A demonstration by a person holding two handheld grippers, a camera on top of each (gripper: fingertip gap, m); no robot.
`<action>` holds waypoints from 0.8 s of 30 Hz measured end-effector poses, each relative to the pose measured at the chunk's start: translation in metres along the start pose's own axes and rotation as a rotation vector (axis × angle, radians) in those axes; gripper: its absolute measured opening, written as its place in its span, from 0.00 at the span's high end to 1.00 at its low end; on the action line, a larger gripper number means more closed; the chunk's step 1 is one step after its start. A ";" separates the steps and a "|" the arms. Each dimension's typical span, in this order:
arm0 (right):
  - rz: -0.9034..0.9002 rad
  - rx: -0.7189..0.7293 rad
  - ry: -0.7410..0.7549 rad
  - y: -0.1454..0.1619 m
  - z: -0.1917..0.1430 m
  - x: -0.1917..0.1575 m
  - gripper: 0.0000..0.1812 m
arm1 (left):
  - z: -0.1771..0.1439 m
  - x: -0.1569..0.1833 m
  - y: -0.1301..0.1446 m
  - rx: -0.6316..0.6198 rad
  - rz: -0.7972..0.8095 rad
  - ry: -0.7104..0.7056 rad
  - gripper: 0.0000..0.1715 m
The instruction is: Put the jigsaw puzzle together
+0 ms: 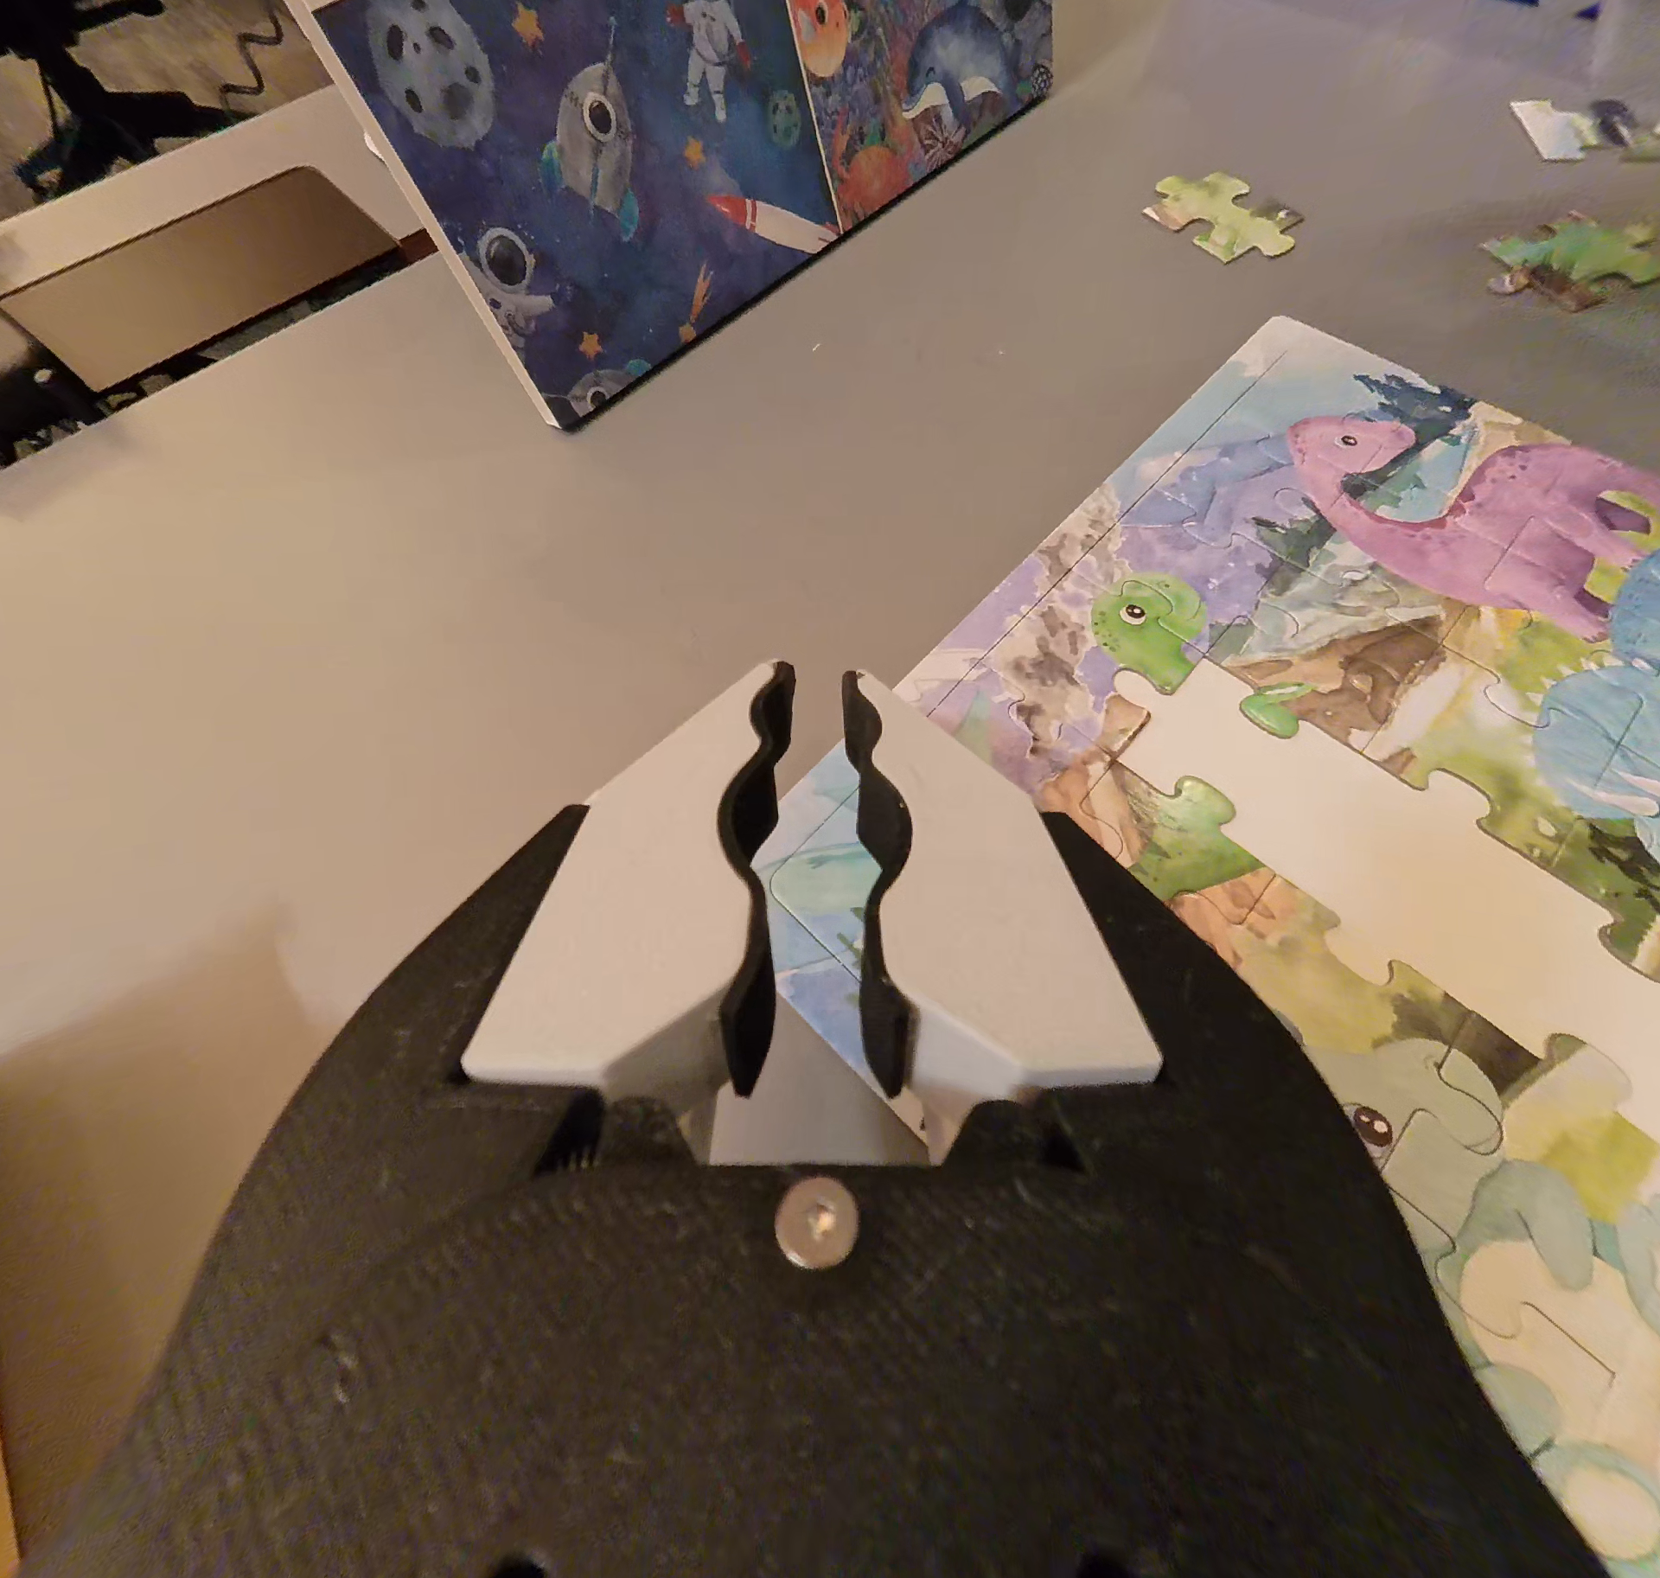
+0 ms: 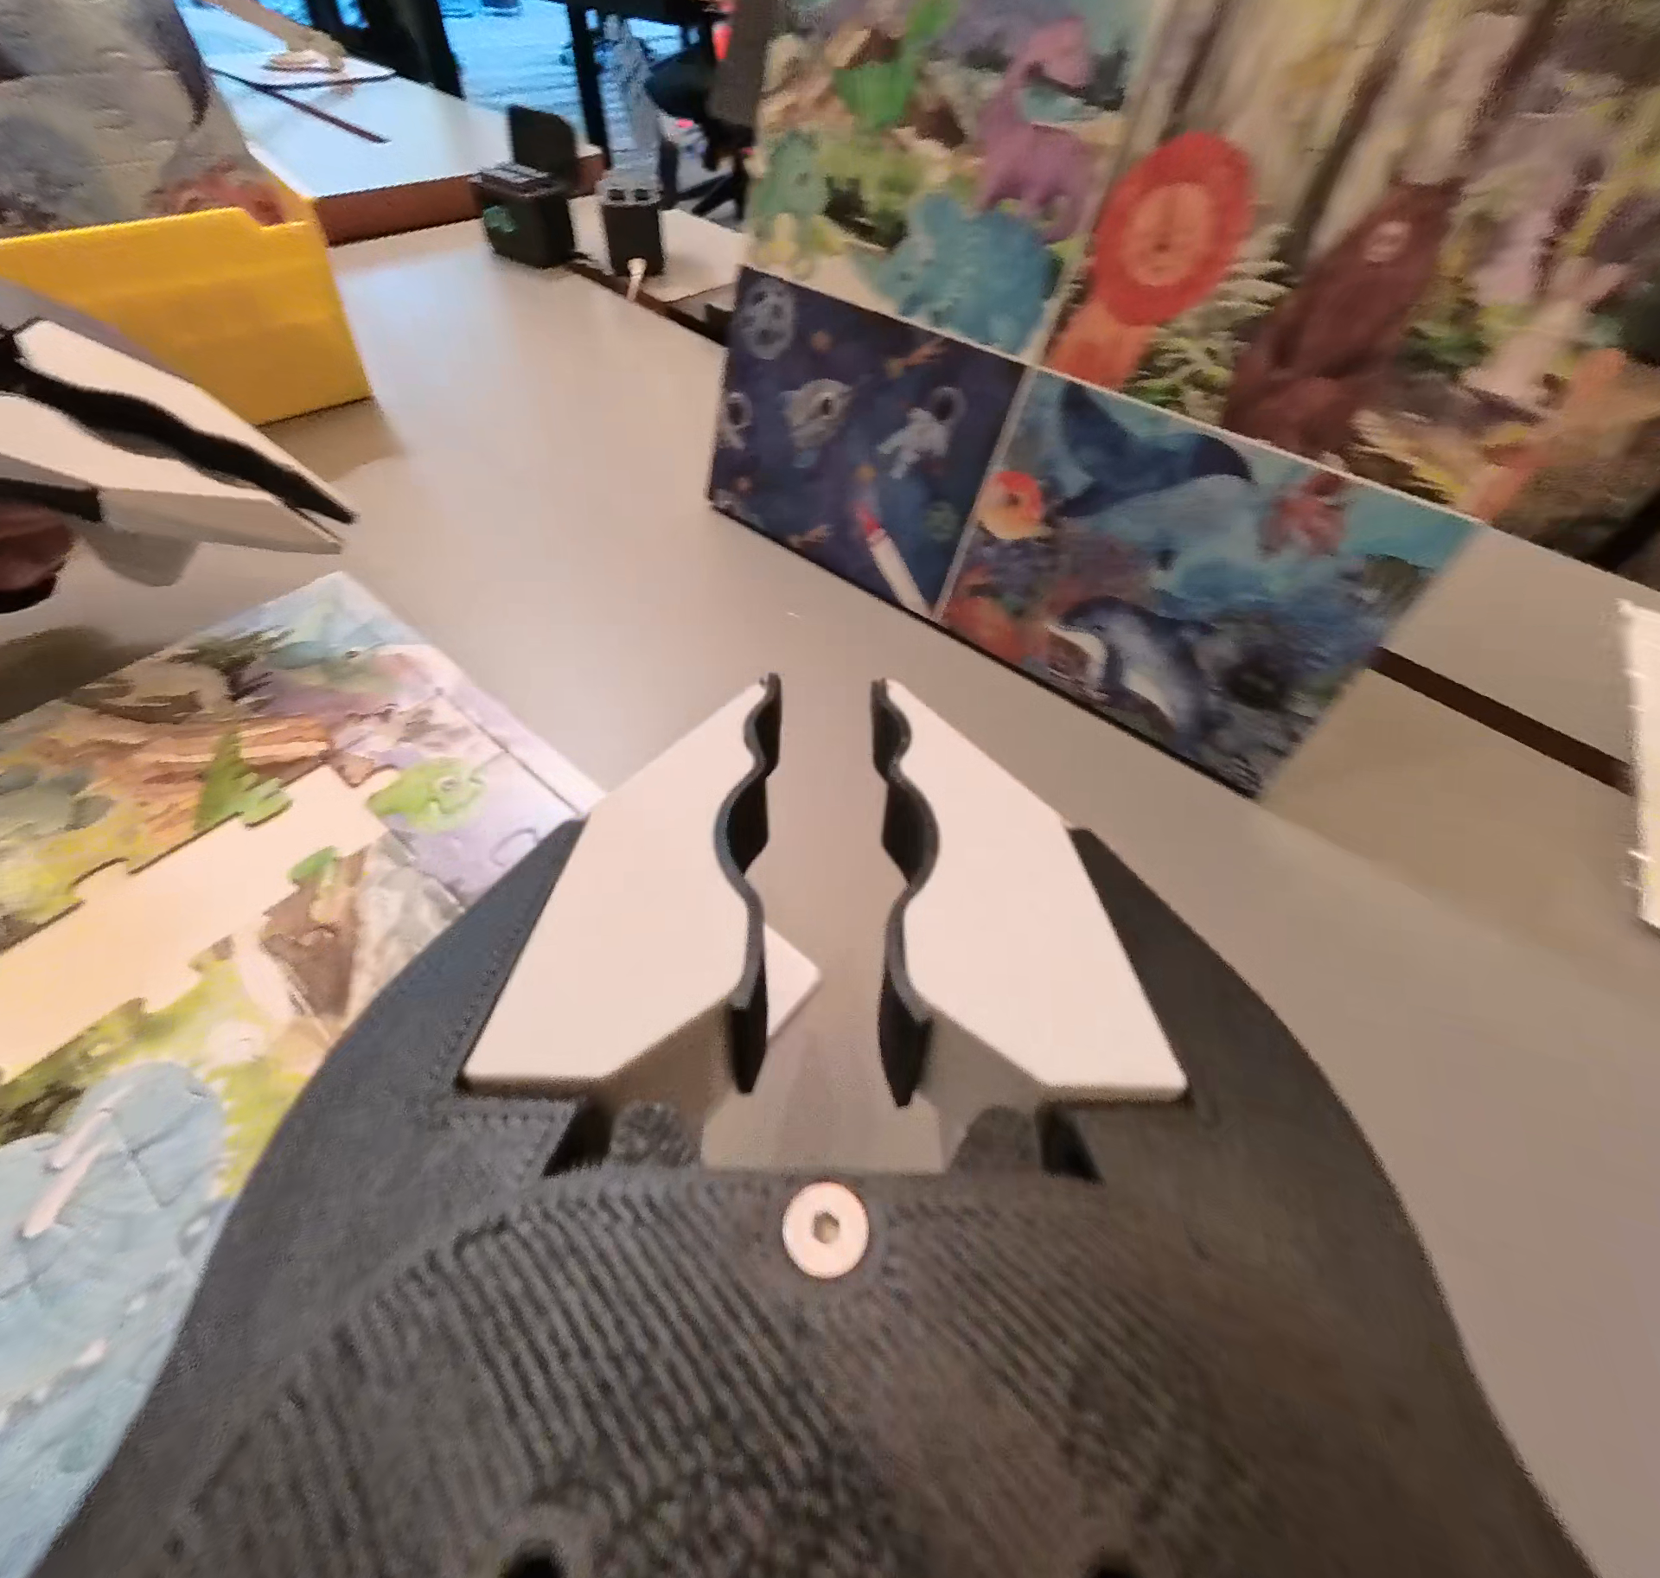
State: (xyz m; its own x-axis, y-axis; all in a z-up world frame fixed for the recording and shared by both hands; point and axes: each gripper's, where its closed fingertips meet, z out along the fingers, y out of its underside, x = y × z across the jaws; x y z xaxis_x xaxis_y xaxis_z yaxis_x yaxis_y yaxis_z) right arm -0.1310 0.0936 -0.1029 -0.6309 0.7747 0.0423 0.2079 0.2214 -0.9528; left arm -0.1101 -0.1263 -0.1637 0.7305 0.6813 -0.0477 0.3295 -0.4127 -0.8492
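Flat on grey table (image 1: 449,636): jigsaw puzzle (image 1: 1347,726), long axis running up-right in left wrist view (white gap bare mid-board). Left gripper (image 1: 817,681) fingers narrowly apart, empty; right gripper (image 2: 825,690) likewise parted. Loose piece (image 1: 1226,212) beyond. Yellow bin (image 2: 198,313), contents unseen.

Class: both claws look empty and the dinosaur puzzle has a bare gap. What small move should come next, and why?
Probably move the left claw toward the loose green piece on the grey table. Both claws hold nothing, and the puzzle shows a white gap still unfilled.
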 end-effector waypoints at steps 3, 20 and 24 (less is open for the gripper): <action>0.014 0.009 0.058 0.005 -0.013 0.022 0.90 | 0.000 0.000 0.000 0.002 0.002 -0.001 0.95; 0.056 0.072 0.316 0.017 -0.086 0.100 0.89 | 0.001 0.001 0.001 -0.005 0.008 0.000 0.95; 0.025 0.027 0.270 0.031 -0.096 0.095 0.86 | 0.001 0.001 0.001 -0.006 0.006 -0.001 0.94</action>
State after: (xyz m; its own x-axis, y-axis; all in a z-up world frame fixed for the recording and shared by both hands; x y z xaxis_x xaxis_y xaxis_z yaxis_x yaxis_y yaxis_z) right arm -0.1128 0.2314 -0.0999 -0.4029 0.9104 0.0941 0.1984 0.1872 -0.9621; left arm -0.1101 -0.1257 -0.1655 0.7317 0.6795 -0.0537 0.3285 -0.4206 -0.8457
